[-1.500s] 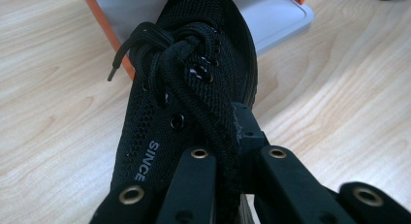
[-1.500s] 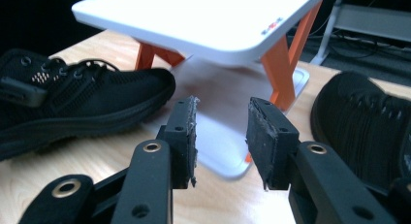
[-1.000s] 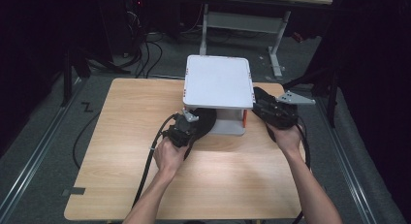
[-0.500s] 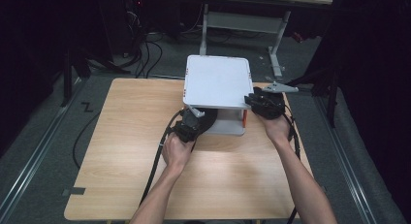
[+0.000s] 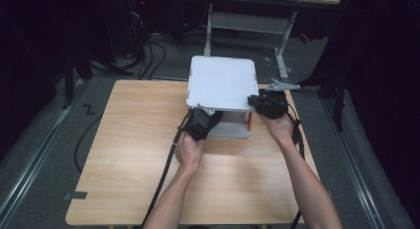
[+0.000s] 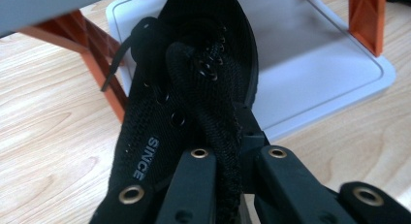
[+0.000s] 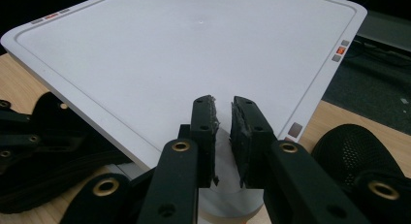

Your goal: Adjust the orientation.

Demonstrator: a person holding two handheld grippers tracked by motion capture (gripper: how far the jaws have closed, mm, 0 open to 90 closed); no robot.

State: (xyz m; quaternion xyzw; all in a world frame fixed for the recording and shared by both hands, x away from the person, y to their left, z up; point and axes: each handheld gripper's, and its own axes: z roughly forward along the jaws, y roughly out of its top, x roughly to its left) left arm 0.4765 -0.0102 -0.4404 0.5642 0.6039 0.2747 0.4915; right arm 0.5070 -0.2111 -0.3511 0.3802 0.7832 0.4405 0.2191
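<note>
A white two-level rack [image 5: 220, 83] with orange posts [image 6: 99, 54] stands at the back middle of the wooden table [image 5: 133, 130]. My left gripper [image 5: 197, 130] is shut on a black mesh shoe [image 6: 194, 78] at its tongue. The shoe's toe points onto the lower shelf [image 6: 310, 64], under the top plate. My right gripper [image 5: 257, 101] hovers at the top plate's [image 7: 184, 49] right front corner. Its jaws [image 7: 223, 107] have just been closing and stand a narrow gap apart with nothing between them. A second black mesh shoe [image 7: 358, 146] lies beside the rack, under the right hand.
Cables trail from both grippers back over the table's near half. A grey desk frame [image 5: 247, 21] and loose cables stand on the floor behind the table. Dark floor borders the table on both sides.
The left gripper has carried its shoe forward and under the rack's top plate. The right gripper has slid left to the plate's corner, and its jaws have narrowed.
</note>
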